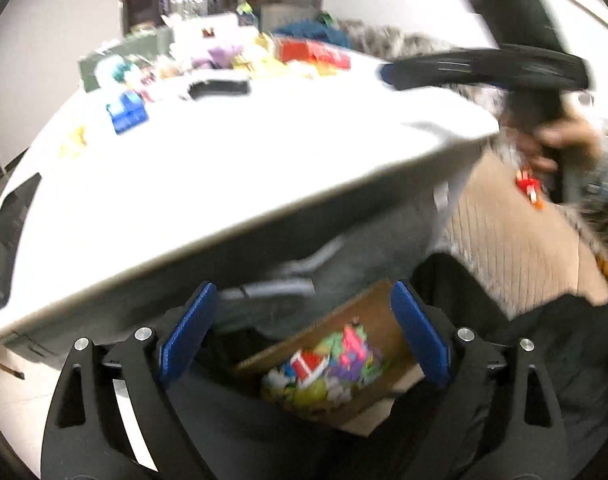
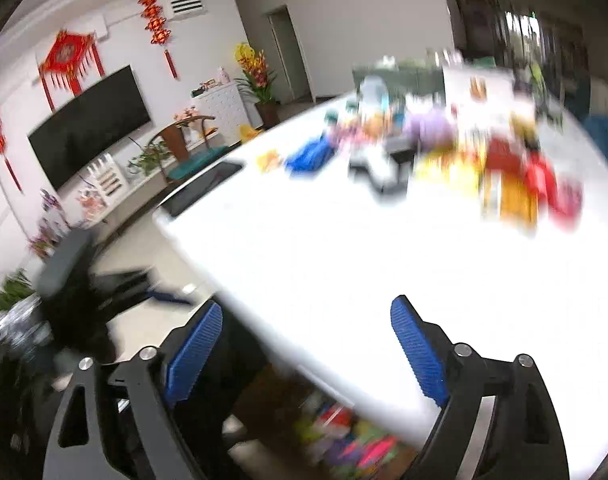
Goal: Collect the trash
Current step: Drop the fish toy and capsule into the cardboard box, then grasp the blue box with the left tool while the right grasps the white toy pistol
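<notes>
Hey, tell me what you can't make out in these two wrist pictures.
- Clutter pile at the table's far side: motion blur in both wrist views, single items unreadable.
- Cardboard box of colourful wrappers: in the left wrist view partly hidden by the left claw; in the right wrist view blurred and cut off by the table edge.
- Small red item by the hand: blurred, identity unclear.

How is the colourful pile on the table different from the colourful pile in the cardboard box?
The table pile spreads across the white table's far side; the box pile sits packed together in the cardboard box below the table edge. Both are mixed, bright, blurred items.
</notes>
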{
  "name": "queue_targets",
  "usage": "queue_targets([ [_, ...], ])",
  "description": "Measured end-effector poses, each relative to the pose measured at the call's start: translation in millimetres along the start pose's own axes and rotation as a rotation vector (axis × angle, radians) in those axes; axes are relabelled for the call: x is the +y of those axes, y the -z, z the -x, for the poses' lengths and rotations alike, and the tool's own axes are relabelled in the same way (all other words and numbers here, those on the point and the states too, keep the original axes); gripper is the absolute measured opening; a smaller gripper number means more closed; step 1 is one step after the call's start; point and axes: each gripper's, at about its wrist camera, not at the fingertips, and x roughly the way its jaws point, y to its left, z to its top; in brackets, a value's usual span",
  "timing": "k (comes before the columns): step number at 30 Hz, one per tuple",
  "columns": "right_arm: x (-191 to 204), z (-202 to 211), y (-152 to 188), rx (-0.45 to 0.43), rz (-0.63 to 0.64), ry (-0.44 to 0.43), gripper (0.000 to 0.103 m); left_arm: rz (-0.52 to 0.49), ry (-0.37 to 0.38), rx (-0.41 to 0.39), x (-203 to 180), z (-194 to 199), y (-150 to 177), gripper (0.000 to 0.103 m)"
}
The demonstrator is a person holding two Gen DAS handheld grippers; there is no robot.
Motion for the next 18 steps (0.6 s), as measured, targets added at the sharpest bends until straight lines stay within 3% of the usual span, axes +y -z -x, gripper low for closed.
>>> queue_targets([
  [4,-24.7,-75.1,-66.7,0.099,0.03,0.071,0.086,0.07,-0.026,-0.07,17.7,12.2,-16.0,0.089],
  [9,-53.8,-151.6,-86.4,0.271,0.0,0.131,0.084,0.174,-0.102,-0.101,48.6,14.0,-29.7,0.089],
  [11,-54.3,-157.3,-93.8,0.256,0.023,0.161,0.071,0.208,-0.124,-0.105,61.7,12.0,-39.9,0.089],
  [14,-55.5,-150.6,-94.8,0.262,0.018,0.16,0.041,0.249,-0.228,-0.116,81.4,4.4,-69.1,0.089],
  [16,-58.7,-144.7,-85.4,0.246,0.021,0.154,0.041,0.262,-0.349,-0.101,95.5,-12.8,-99.5,0.089],
  [18,-64.8,-130.8,-72.1,0.23,-0.013,0.143,0.041,0.277,-0.377,-0.087,109.1,-32.7,-122.8,0.089],
])
